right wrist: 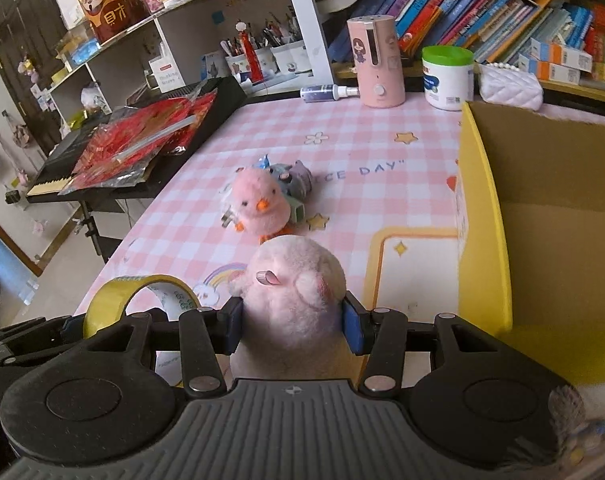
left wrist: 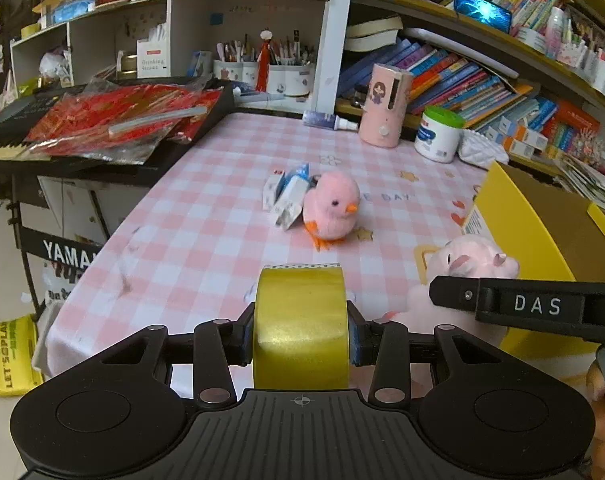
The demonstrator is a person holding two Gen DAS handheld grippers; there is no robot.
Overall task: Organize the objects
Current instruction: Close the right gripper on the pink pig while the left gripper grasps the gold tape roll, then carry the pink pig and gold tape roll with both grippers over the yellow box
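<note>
Together, a yellow tape roll (left wrist: 301,328) and a pale pink plush toy (right wrist: 298,308) ride above the pink-checked tablecloth (left wrist: 206,216), each clamped in its own tool. The left gripper (left wrist: 301,334) is closed on the roll's flat sides, its pads narrow and pressing; the right gripper (right wrist: 292,326) squeezes the plush at its middle, the fabric bulging past the blue pads (right wrist: 352,330). An open yellow cardboard box (right wrist: 486,208) stands just to the right of both, apparently the destination. Farther out on the cloth, a pink chick toy (left wrist: 330,208) leans against small white and blue packets (left wrist: 288,196), still waiting to be sorted. Doing this step well likely means keeping both grips firm, lifting each load clear of the box's near wall before crossing it, and releasing low inside, one hand at a time, so the tools do not collide.
</note>
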